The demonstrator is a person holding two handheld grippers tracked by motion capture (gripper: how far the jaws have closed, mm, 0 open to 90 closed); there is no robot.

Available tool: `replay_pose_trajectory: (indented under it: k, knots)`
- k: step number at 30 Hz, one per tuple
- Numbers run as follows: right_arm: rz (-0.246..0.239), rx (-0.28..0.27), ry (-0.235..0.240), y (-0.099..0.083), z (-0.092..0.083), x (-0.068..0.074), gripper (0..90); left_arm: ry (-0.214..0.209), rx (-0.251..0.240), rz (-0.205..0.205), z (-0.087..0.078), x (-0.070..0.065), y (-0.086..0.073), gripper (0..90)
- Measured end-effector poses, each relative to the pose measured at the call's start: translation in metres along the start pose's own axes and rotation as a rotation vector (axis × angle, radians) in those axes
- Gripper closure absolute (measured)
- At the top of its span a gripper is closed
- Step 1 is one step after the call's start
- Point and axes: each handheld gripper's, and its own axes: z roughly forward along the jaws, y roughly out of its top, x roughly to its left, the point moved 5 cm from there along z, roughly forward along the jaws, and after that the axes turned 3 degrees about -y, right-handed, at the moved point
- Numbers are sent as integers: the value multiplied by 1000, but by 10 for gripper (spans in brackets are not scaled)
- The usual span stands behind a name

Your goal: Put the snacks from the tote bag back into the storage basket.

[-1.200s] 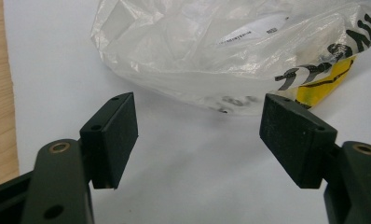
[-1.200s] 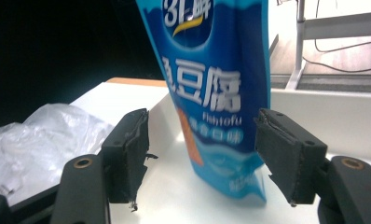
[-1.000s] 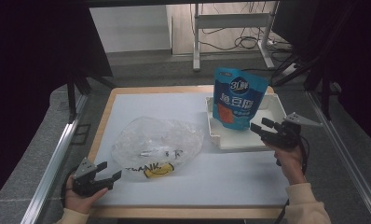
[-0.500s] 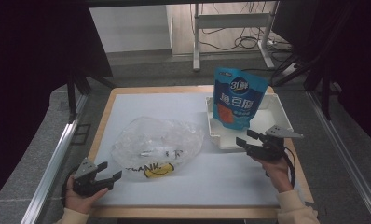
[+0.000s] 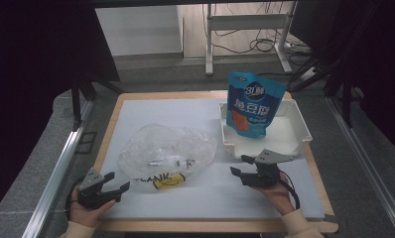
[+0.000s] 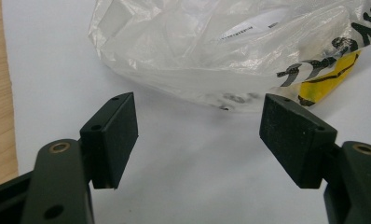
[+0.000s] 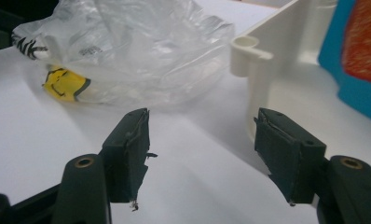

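On the white table sheet (image 5: 195, 198) our clear plastic bag (image 5: 168, 153) lies centre-left; the left gripper (image 5: 117, 189) and right gripper (image 5: 237, 166) flank it, jaws wide, empty.

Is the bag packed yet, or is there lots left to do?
Nothing looks done yet: the blue snack pouch stands in the white tray, and the plastic bag lies crumpled on the table. Both the left gripper and the right gripper are open and empty beside the bag. Probably all the packing is left.
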Motion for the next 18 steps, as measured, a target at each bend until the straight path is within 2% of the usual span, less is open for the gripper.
replay_pose_trajectory:
  k: [2,8,18]
  knots:
    - [13,-2,12,-1,2,2,353,0,0,1,0,0,0,282]
    - [18,5,2,-5,4,0,351,0,0,1,0,0,0,282]
    - [-1,27,-17,-9,5,-4,346,2,-1,1,0,0,0,282]
